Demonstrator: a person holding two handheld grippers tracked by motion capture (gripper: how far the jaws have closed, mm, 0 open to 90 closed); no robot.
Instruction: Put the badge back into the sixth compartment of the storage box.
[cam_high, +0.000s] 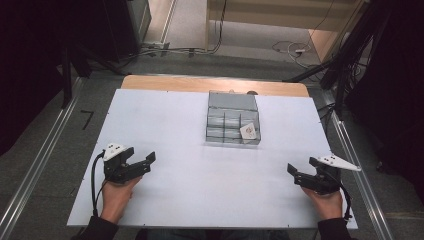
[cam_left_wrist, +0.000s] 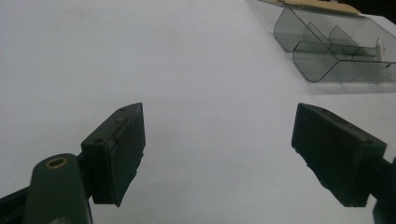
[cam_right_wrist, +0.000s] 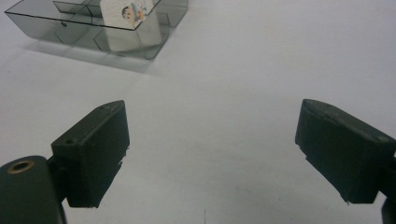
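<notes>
A clear grey compartment box (cam_high: 233, 121) stands on the white table (cam_high: 200, 165) toward the back middle, its lid laid open behind it. A small white card with a cartoon picture (cam_high: 248, 131) leans in its front right compartment. My left gripper (cam_high: 141, 162) rests at the table's front left, open with nothing between its jaws. My right gripper (cam_high: 295, 173) rests at the front right, also open and bare. The box (cam_left_wrist: 334, 49) lies far off at the upper right in the left gripper view. In the right gripper view the box (cam_right_wrist: 88, 23) and the card (cam_right_wrist: 127, 11) sit at the upper left.
A strip of bare wood (cam_high: 215, 83) runs along the table's far edge. Metal rails (cam_high: 40, 165) flank the table on the floor. Cables (cam_high: 290, 50) lie on the floor beyond.
</notes>
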